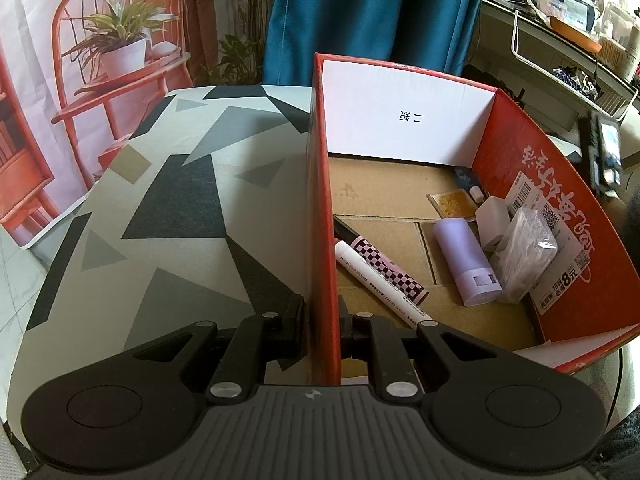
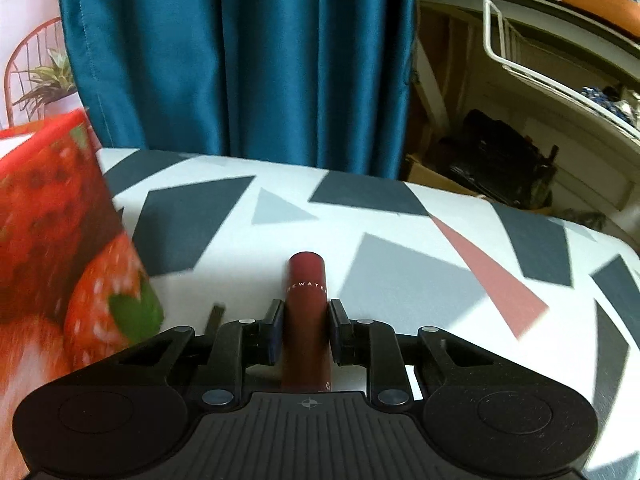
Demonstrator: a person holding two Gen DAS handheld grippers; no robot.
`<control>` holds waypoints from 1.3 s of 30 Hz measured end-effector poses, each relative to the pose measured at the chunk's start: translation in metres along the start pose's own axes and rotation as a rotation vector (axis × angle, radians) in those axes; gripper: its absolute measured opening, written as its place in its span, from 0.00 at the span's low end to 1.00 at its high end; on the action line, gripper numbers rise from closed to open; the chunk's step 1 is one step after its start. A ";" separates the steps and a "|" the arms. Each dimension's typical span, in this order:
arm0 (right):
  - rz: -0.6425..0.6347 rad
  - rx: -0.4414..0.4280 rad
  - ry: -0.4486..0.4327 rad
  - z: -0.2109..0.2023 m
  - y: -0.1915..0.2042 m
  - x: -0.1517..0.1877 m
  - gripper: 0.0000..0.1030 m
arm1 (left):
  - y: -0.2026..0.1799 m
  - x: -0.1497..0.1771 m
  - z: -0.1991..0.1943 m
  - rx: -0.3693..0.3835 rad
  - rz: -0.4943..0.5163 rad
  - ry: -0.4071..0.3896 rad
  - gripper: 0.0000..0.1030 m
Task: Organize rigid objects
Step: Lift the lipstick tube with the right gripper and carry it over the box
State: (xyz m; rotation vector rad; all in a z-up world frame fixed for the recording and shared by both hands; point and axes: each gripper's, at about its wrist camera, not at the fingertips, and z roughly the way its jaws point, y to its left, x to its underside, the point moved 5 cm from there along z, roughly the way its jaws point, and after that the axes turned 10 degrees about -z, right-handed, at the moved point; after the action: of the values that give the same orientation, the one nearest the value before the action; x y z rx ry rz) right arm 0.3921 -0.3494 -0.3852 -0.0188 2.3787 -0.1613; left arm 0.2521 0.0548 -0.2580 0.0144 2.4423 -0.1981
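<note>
Right tongs (image 2: 306, 330) closed on a maroon tube (image 2: 306, 312) printed "NEWATE…", low centre of frame over the patterned desk (image 2: 400, 280). Left tongs (image 1: 322, 326) clamp the red box wall (image 1: 320, 200), lower centre. White marker (image 1: 380, 284) and lilac bottle (image 1: 466, 260) lie inside; a sticker at right reads "8元".

Both black grippers (image 1: 322, 328) (image 2: 306, 330) have ridged grey bases and silver rivets

Glossy cardboard box (image 1: 520, 168); smooth tube (image 2: 306, 312).
</note>
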 end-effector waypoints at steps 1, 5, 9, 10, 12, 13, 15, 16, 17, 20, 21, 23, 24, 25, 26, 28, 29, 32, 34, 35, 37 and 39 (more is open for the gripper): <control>-0.005 0.007 0.000 -0.005 0.000 0.004 0.21 | 0.000 0.000 0.000 0.001 0.000 0.000 0.16; 0.038 0.004 -0.003 -0.030 0.001 0.026 0.21 | 0.000 0.000 0.000 -0.001 0.005 -0.001 0.16; 0.057 0.012 -0.002 -0.056 0.006 0.049 0.21 | -0.001 0.000 0.000 -0.003 0.013 0.000 0.16; 0.065 0.015 -0.003 -0.063 0.008 0.055 0.21 | -0.001 0.000 0.000 -0.003 0.015 0.000 0.16; 0.083 0.018 -0.001 -0.075 0.011 0.064 0.21 | -0.001 0.000 0.000 -0.004 0.018 0.001 0.16; 0.089 0.019 -0.001 -0.079 0.012 0.067 0.21 | -0.001 0.000 0.000 -0.004 0.019 0.001 0.16; 0.094 0.023 0.001 -0.089 0.017 0.076 0.21 | -0.001 0.000 0.000 -0.005 0.020 -0.001 0.16; 0.096 0.025 0.001 -0.094 0.018 0.080 0.21 | -0.001 0.000 0.000 -0.007 0.023 -0.006 0.16; 0.103 0.025 0.001 -0.098 0.020 0.083 0.21 | -0.002 0.000 0.000 -0.007 0.024 -0.008 0.16; 0.124 0.028 0.004 -0.107 0.023 0.090 0.21 | -0.001 0.000 0.000 -0.003 0.016 -0.011 0.16; 0.126 0.031 0.004 -0.110 0.025 0.092 0.21 | -0.001 0.000 0.000 -0.004 0.018 -0.011 0.16; 0.128 0.039 0.005 -0.114 0.028 0.095 0.21 | -0.001 0.000 0.000 -0.003 0.021 -0.012 0.16; 0.128 0.041 0.005 -0.115 0.030 0.096 0.21 | -0.001 0.000 0.000 -0.003 0.023 -0.013 0.16; 0.129 0.042 0.005 -0.117 0.031 0.097 0.21 | -0.001 0.000 0.000 -0.002 0.024 -0.014 0.16; 0.130 0.043 0.006 -0.116 0.032 0.097 0.21 | -0.002 0.000 0.000 -0.002 0.024 -0.015 0.16; 0.131 0.044 0.008 -0.119 0.034 0.098 0.21 | -0.002 0.000 0.000 -0.001 0.023 -0.017 0.16; 0.133 0.042 0.009 -0.119 0.034 0.098 0.21 | -0.002 0.000 0.000 0.000 0.023 -0.017 0.16; 0.136 0.036 0.011 -0.121 0.036 0.099 0.21 | -0.002 0.000 0.000 0.001 0.022 -0.018 0.16; 0.136 0.032 0.011 -0.122 0.037 0.099 0.21 | -0.002 0.000 0.000 0.001 0.022 -0.018 0.16; 0.138 0.029 0.011 -0.122 0.037 0.100 0.21 | -0.002 0.000 0.000 0.001 0.021 -0.018 0.16; 0.146 0.022 0.010 -0.123 0.038 0.100 0.21 | -0.002 0.000 0.000 0.001 0.022 -0.018 0.16; 0.150 0.017 0.009 -0.124 0.039 0.101 0.21 | -0.002 0.000 0.000 0.000 0.023 -0.017 0.16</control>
State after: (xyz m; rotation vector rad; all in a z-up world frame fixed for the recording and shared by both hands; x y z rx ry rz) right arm 0.2347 -0.3034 -0.3694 0.1680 2.3770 -0.1105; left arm 0.2523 0.0527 -0.2577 0.0402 2.4242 -0.1878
